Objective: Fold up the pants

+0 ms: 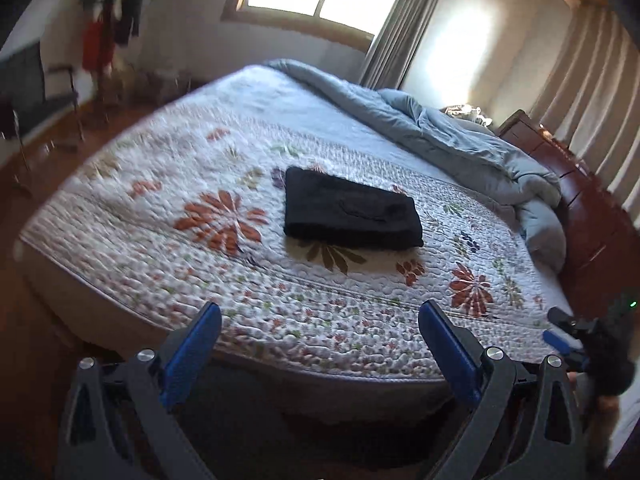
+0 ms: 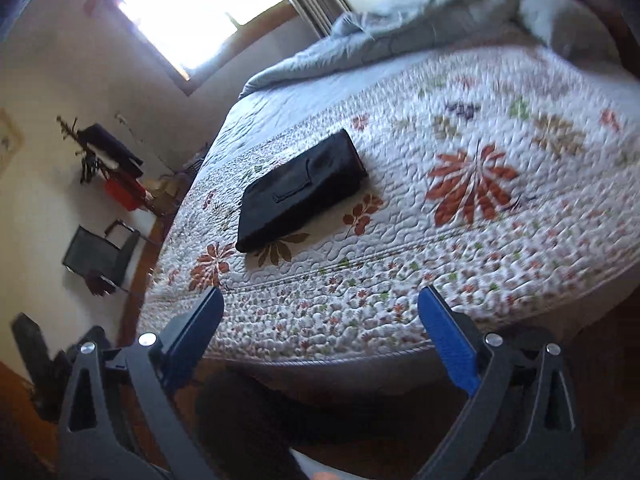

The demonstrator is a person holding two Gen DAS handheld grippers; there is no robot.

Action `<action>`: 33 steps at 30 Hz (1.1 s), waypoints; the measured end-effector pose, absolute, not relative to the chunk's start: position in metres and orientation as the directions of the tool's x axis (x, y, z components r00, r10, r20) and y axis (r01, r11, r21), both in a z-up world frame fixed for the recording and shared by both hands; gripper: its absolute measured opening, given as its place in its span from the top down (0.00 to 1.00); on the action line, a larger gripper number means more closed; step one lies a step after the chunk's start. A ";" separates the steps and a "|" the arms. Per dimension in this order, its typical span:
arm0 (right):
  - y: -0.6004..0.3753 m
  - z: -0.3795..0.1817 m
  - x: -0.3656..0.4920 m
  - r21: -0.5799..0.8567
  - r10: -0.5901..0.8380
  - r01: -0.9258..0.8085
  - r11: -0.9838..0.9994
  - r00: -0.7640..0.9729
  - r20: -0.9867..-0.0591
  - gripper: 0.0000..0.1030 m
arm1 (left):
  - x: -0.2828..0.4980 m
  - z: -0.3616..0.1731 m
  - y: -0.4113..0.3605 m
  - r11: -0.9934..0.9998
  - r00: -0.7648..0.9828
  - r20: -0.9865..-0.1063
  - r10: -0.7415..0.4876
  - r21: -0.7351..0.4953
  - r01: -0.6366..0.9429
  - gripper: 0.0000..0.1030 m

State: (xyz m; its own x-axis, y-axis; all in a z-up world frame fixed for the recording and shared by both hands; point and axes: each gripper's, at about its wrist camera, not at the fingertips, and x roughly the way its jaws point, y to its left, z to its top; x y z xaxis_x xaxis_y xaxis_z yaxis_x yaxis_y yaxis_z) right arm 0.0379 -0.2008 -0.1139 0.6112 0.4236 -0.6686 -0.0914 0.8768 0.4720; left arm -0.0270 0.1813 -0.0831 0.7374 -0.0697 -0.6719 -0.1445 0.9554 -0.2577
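Left wrist view, nearest: left gripper (image 1: 320,344), jaws spread wide, nothing between them. Right wrist view: right gripper (image 2: 320,336), likewise released and empty. Beneath both: near edge of floral quilt (image 1: 160,184). Mid-bed: black pants (image 1: 352,210), folded into a compact rectangle, lying flat, well apart from both grippers. Beyond: bunched grey duvet (image 1: 460,136). Step judged: folding complete, grippers clear. Next move seems to call only for leaving the bundle undisturbed.
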 end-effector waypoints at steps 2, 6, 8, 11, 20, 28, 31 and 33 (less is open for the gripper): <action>-0.194 -0.093 0.019 0.412 0.392 -0.124 0.903 0.630 -0.670 0.06 | -0.044 -0.067 0.172 0.967 0.745 -0.667 -0.012 -0.198 -0.161 0.04; -0.180 -0.048 -0.020 0.272 0.319 -0.185 0.944 0.722 -0.614 0.06 | -0.073 -0.036 0.153 0.983 0.756 -0.654 0.037 -0.112 -0.145 0.04; -0.169 -0.027 -0.042 0.207 0.296 -0.215 0.954 0.763 -0.575 0.06 | -0.086 -0.023 0.146 0.986 0.770 -0.638 0.028 -0.108 -0.125 0.04; -0.153 -0.005 -0.065 0.152 0.287 -0.243 0.958 0.787 -0.546 0.04 | -0.105 -0.005 0.137 0.985 0.799 -0.600 -0.036 -0.158 -0.074 0.04; -0.126 0.009 -0.097 0.023 0.215 -0.244 0.969 0.801 -0.558 0.04 | -0.130 0.000 0.108 0.991 0.807 -0.590 -0.011 -0.117 -0.072 0.04; -0.132 -0.001 -0.090 0.048 0.229 -0.248 0.968 0.780 -0.583 0.04 | -0.124 -0.002 0.103 0.983 0.813 -0.578 -0.079 -0.180 -0.032 0.04; -0.132 -0.003 -0.086 0.058 0.239 -0.254 0.966 0.774 -0.586 0.04 | -0.119 -0.005 0.101 0.988 0.806 -0.590 -0.041 -0.144 -0.055 0.04; -0.131 -0.006 -0.082 0.064 0.246 -0.260 0.964 0.769 -0.590 0.04 | -0.117 -0.005 0.096 0.991 0.804 -0.594 0.003 -0.104 -0.080 0.04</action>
State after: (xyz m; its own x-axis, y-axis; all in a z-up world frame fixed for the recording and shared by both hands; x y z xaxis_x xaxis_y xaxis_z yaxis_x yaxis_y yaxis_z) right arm -0.0819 -0.1313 -0.0055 0.7692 0.2463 -0.5896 -0.2595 0.9636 0.0640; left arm -0.1166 0.0964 -0.0049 0.8041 0.0026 -0.5944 -0.0799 0.9914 -0.1038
